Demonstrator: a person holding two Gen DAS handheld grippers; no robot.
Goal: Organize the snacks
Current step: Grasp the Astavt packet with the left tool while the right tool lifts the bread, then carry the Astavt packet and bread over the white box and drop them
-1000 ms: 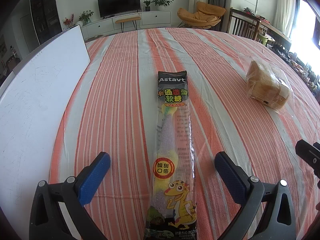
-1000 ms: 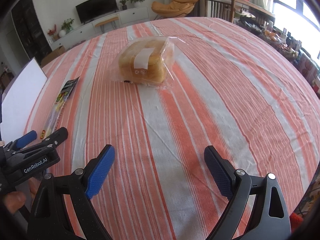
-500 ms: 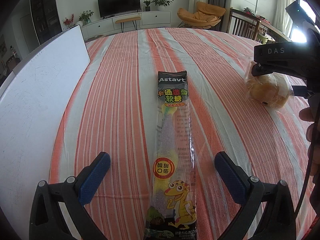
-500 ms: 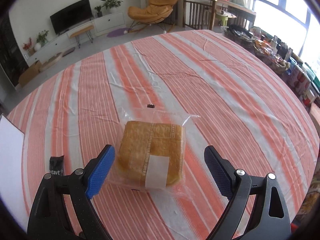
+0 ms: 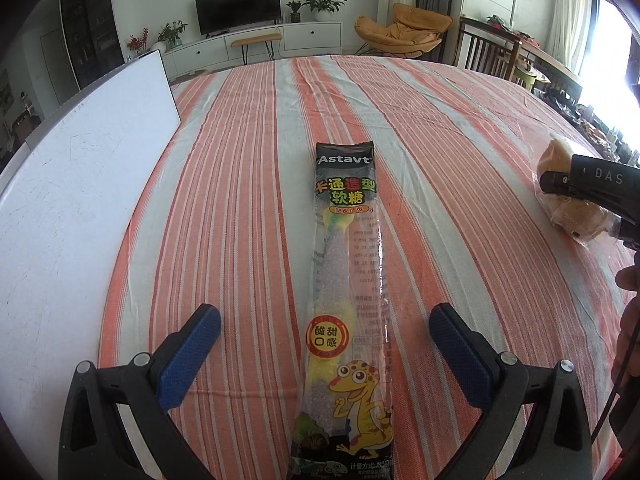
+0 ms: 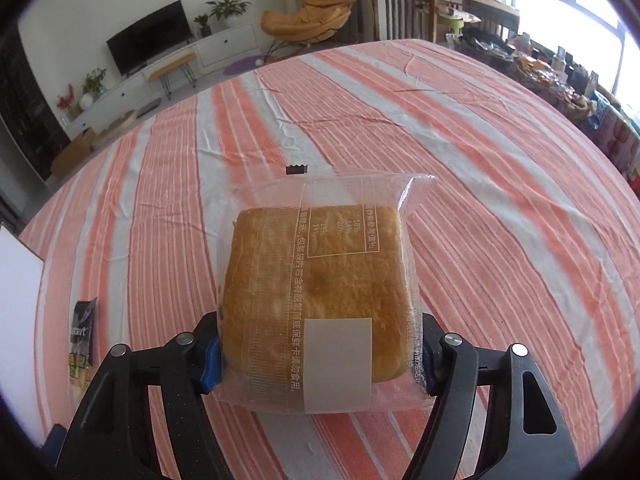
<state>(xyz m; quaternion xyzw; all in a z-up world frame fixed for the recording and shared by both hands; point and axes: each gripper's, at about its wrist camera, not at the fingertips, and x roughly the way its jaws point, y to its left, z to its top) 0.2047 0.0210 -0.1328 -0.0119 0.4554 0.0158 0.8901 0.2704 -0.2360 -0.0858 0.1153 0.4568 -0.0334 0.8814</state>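
A square loaf of bread in a clear bag [image 6: 320, 272] lies on the striped tablecloth. My right gripper [image 6: 318, 354] straddles its near end; its jaws are closing and the blue pads [image 6: 210, 354] touch the wrapper on both sides. In the left wrist view the same bread [image 5: 554, 160] shows at the far right under the right gripper [image 5: 592, 188]. A long gummy candy packet with a cartoon gecko [image 5: 346, 240] lies lengthwise on the cloth. My left gripper [image 5: 324, 344] stands open, one finger on each side of the packet's near half, not touching it.
A white board [image 5: 80, 168] lies along the table's left side. A small black scrap [image 6: 297, 169] sits just beyond the bread. The candy packet's top [image 6: 82, 332] shows at left of the right wrist view. A person's hand [image 5: 628, 280] is at the right edge. Cluttered goods line the far right.
My right gripper moved forward over the bread, came down around it, and its jaws narrowed onto the wrapper. The left gripper and the candy packet stayed still.
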